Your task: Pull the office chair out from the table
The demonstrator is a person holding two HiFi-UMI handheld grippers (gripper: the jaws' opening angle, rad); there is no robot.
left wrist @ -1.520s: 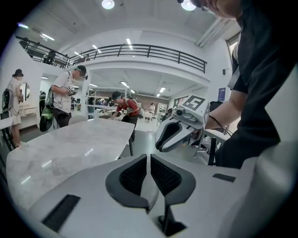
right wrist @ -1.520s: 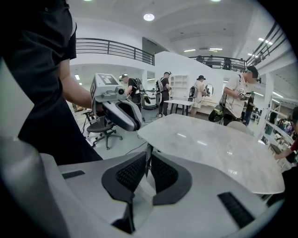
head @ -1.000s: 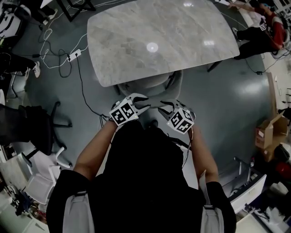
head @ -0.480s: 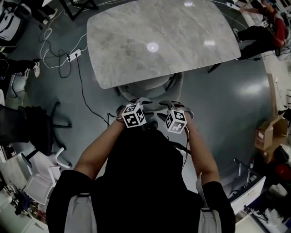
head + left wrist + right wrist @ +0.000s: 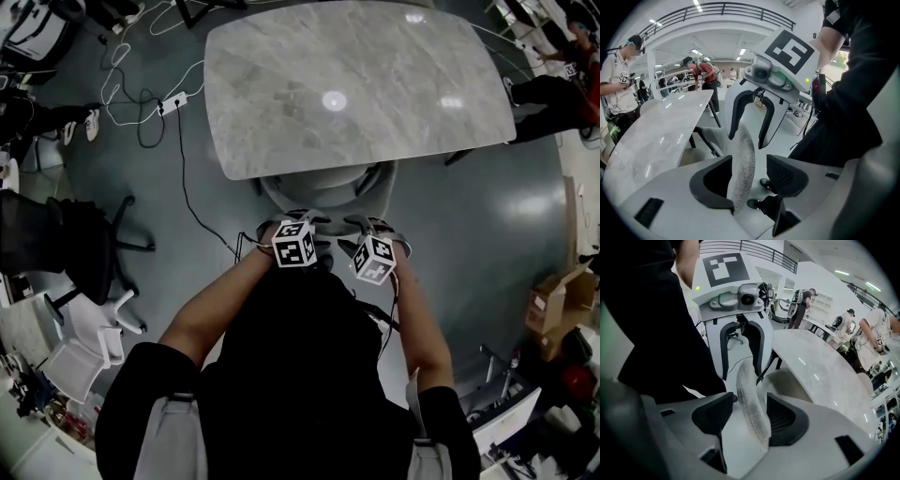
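A light grey office chair (image 5: 321, 193) is tucked under the near edge of the marble table (image 5: 356, 84). Both grippers hang over the top of its backrest, side by side in front of the person. My left gripper (image 5: 298, 223) is open. The mesh edge of the backrest (image 5: 743, 164) stands between its jaws, close to the left pad and with a gap at the right pad. My right gripper (image 5: 364, 229) is open too and straddles the same backrest edge (image 5: 751, 401), with room on both sides. Each gripper shows in the other's view, opposite along the backrest.
A black office chair (image 5: 56, 244) and a white chair (image 5: 84, 352) stand at the left. A power strip with cables (image 5: 173, 101) lies on the floor left of the table. Cardboard boxes (image 5: 562, 300) sit at the right. People (image 5: 562, 80) stand beyond the table's far right corner.
Both grippers have sunk onto the top of the chair's backrest and drawn closer together. Their marker cubes have rolled. The chair has not moved.
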